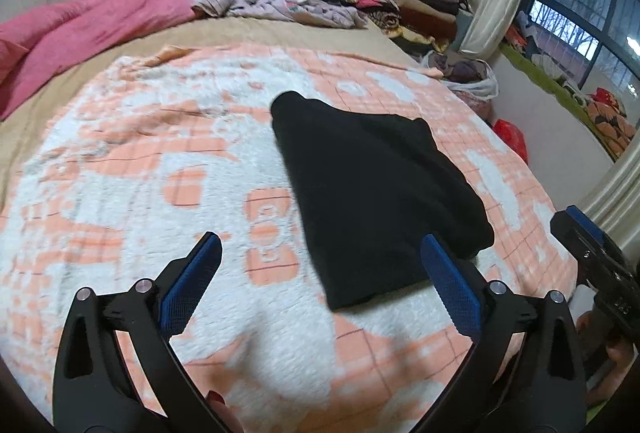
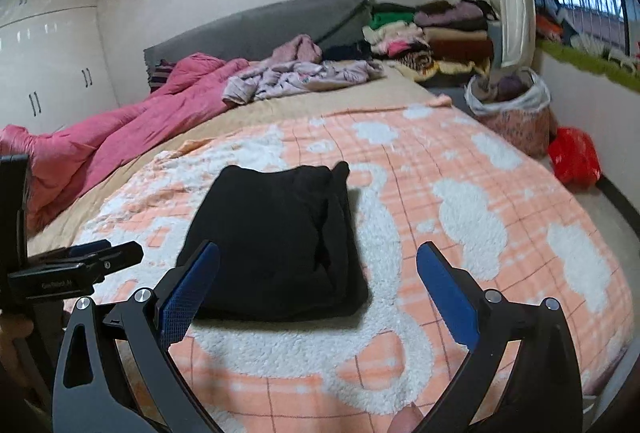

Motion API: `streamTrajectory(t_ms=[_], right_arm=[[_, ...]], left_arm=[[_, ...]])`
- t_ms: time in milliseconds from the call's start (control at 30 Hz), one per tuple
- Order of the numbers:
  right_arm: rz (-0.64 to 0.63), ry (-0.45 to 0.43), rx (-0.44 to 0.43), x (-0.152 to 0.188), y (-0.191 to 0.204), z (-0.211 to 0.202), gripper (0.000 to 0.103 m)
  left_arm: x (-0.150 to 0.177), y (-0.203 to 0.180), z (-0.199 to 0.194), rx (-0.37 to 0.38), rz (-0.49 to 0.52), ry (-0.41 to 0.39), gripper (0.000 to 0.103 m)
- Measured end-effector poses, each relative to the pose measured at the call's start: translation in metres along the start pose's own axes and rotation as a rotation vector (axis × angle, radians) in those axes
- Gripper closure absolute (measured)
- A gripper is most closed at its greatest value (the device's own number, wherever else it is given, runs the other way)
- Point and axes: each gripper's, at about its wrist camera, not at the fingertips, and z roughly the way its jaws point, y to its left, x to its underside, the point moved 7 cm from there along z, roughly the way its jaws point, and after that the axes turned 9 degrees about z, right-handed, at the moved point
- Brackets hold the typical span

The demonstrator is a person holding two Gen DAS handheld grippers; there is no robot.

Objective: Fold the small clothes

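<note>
A folded black garment (image 2: 276, 241) lies on the peach-and-white fleece blanket (image 2: 460, 217), its long axis running away from both wide-spread, empty tongs, just ahead of the right gripper (image 2: 318, 265) and ahead-right of the left gripper (image 1: 320, 257), the right seemingly nearer.

Ahead of my grippers the bed (image 2: 304, 101) carries a peach-and-white fleece blanket (image 2: 460, 201). A folded black garment (image 2: 276, 237) lies on it just beyond my fingertips; a pink quilt (image 2: 120, 137) and loose clothes (image 2: 300, 73) lie farther off.
</note>
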Motion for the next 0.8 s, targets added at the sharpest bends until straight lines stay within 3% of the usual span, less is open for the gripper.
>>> streamTrajectory(t_ms=[433,800], right_arm=[[-0.078,0.007,0.001,0.031,0.019,-0.030,0.005],[-0.081,0.087,0.030,0.077,0.014,-0.027,0.005]], left_arm=[[0.031,0.016,-0.043,-0.069,0.026,-0.024,0.010],[0.075,0.018,-0.044,-0.074,-0.005,0.012,0.010]])
